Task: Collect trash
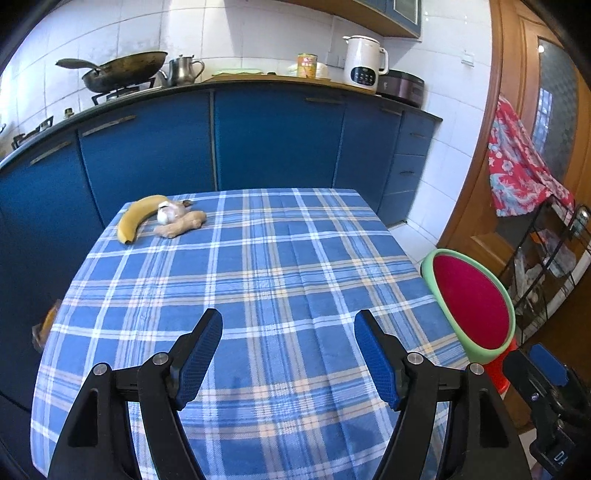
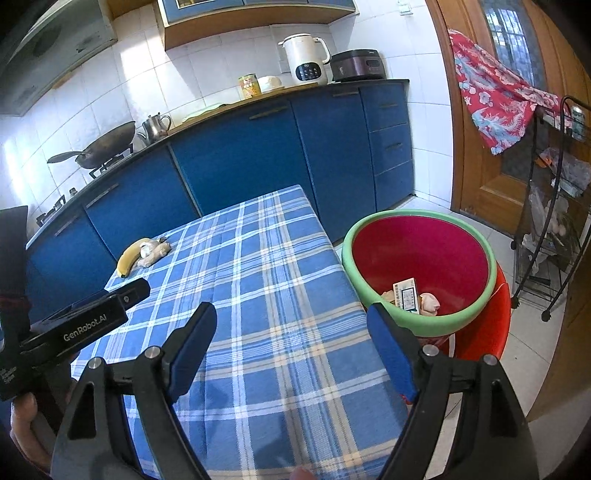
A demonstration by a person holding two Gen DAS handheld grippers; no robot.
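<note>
Left gripper [image 1: 288, 354] and right gripper [image 2: 291, 350]: jaws spread, empty, above the checked tablecloth [image 1: 258, 266]. Banana [image 1: 135, 218] lies far left; red basin [image 2: 424, 254] at right holds scraps.

blue-and-white plaid tablecloth [image 1: 258, 277], yellow banana [image 1: 135, 218], red bin [image 2: 421, 258] rimmed green.

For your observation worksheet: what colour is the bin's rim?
Light green, around a red inside; the bin shows best in the right wrist view.

Both views are bright with daylight and show soft shadows. The white wall tiles [image 1: 258, 33] glare strongly. Fisheye distortion bends the cabinets [image 1: 273, 136], and the corners are black. Slight blur appears near the edges.
</note>
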